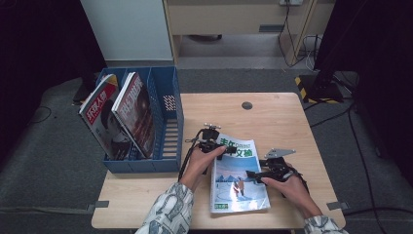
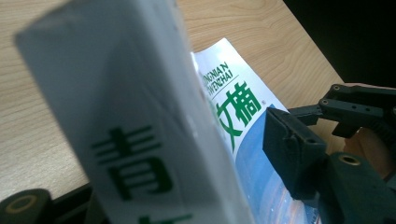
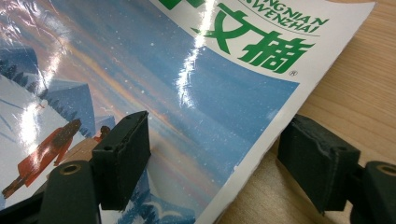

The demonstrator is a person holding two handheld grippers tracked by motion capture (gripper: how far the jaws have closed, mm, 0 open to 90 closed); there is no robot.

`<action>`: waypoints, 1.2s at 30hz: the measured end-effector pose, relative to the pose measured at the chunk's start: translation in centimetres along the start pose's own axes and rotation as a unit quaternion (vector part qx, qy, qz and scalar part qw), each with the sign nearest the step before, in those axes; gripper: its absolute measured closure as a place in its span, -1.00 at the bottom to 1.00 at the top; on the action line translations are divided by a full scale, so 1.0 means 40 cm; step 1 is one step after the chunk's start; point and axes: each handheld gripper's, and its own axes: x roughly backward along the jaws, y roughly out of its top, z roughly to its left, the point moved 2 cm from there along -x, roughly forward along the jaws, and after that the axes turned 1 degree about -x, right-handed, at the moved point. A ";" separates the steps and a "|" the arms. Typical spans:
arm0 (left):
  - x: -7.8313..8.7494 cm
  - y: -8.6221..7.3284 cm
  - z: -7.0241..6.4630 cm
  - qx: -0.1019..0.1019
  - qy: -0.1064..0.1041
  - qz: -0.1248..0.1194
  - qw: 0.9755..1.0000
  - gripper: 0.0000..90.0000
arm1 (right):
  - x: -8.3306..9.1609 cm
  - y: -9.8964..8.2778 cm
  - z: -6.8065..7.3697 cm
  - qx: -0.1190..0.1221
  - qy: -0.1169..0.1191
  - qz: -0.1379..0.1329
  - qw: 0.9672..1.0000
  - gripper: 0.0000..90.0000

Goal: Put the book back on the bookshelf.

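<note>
From above, your left gripper and right gripper meet the magazine on the table, beside the blue rack. Your left gripper view shows jaws spread around its spine. Your right gripper view shows jaws spread across its edge.

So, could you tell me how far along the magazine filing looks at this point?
Two magazines already stand in the blue file rack. The third magazine lies on the wooden table; the left gripper has its top corner between its jaws, and the right gripper straddles its right edge with jaws open. Lifting it and slotting it into the rack's free right compartment seems to be what's left.
</note>
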 end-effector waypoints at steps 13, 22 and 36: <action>0.009 0.005 0.002 0.038 0.022 0.002 0.999 0.52 | 0.001 0.002 0.003 0.004 -0.004 0.000 1.000 -0.47; 0.044 0.025 -0.057 -0.005 0.029 -0.006 1.000 0.56 | 0.056 0.012 -0.004 0.017 -0.034 -0.036 0.999 -0.48; 0.099 0.050 -0.135 -0.035 0.030 -0.011 0.999 0.62 | 0.120 -0.030 -0.068 0.003 -0.156 -0.034 0.987 -0.47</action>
